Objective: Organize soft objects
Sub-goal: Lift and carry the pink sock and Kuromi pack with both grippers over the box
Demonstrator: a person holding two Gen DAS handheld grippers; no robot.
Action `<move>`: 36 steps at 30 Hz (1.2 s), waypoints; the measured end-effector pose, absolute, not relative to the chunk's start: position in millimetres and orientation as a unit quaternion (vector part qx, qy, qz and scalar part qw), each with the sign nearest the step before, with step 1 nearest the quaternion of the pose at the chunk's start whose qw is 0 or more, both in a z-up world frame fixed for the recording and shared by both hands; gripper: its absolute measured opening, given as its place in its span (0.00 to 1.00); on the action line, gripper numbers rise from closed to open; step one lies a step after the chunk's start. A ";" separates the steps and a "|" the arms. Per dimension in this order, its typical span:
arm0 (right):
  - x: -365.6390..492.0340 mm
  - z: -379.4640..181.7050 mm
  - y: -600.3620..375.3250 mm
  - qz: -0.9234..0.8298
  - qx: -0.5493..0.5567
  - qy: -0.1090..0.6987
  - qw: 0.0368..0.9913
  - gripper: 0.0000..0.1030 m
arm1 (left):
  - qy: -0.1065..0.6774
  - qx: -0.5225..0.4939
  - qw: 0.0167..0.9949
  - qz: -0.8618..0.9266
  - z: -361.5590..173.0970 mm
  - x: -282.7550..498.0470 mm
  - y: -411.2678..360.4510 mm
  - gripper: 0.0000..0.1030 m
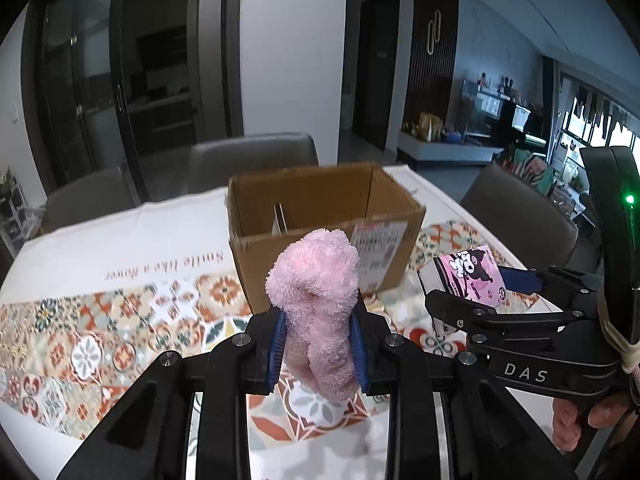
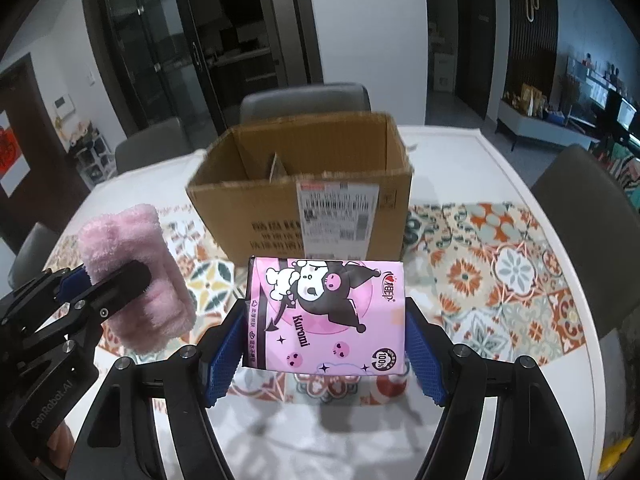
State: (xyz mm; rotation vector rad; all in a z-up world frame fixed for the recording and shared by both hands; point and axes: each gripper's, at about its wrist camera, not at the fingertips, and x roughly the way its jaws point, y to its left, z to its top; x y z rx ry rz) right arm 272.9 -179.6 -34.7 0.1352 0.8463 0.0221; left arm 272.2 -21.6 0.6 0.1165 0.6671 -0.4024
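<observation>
Two grippers are being held above the table (image 2: 500,152), each with something soft between its jaws. On the left, the left gripper (image 1: 318,340) is squeezing a rolled pink fluffy towel (image 1: 316,304); its jaws are drawn in narrow, and the blue pads (image 1: 279,344) are pressing into the pile on both sides. Most of the towel is standing up and forward out of the grip, and a shorter end is hanging below the fingers, clear of the patterned tablecloth (image 1: 120,340). From the right wrist view the same towel (image 2: 136,276) is showing at the left edge, clamped across its middle by a black finger.

Further right, the right gripper (image 2: 325,352) is gripping a pink tissue pack (image 2: 326,312) printed with a cartoon figure. Its jaws are standing wide, and the blue pads (image 2: 222,360) are bearing on the pack's two short sides, so the pack is lying flat across the gap, printed face up, lifted off the cloth. In the left wrist view that pack (image 1: 472,280) is appearing at the right, held between the other gripper's fingers.

Behind both grippers, an open cardboard box (image 2: 304,200) is sitting on the table with its shipping label facing the cameras. Grey chairs (image 2: 304,100) are standing around the far side of the table.
</observation>
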 end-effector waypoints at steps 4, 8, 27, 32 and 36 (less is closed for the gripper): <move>274.2 -20.8 -180.6 0.011 0.063 0.391 0.918 0.72 | 0.308 0.058 0.929 -0.196 11.3 272.9 -21.5 0.28; 276.0 -7.2 -181.8 0.012 0.059 0.372 0.926 0.72 | 0.294 0.056 0.934 -0.196 20.4 275.4 -21.7 0.28; 298.5 34.7 -185.9 0.028 0.048 0.309 0.949 0.72 | 0.246 0.045 0.950 -0.189 53.6 303.5 -26.1 0.28; 309.8 38.7 -186.7 0.029 0.045 0.303 0.952 0.72 | 0.241 0.049 0.951 -0.186 56.1 316.3 -31.0 0.28; 322.3 40.8 -188.8 0.029 0.043 0.299 0.953 0.72 | 0.236 0.050 0.953 -0.185 59.1 327.7 -33.6 0.28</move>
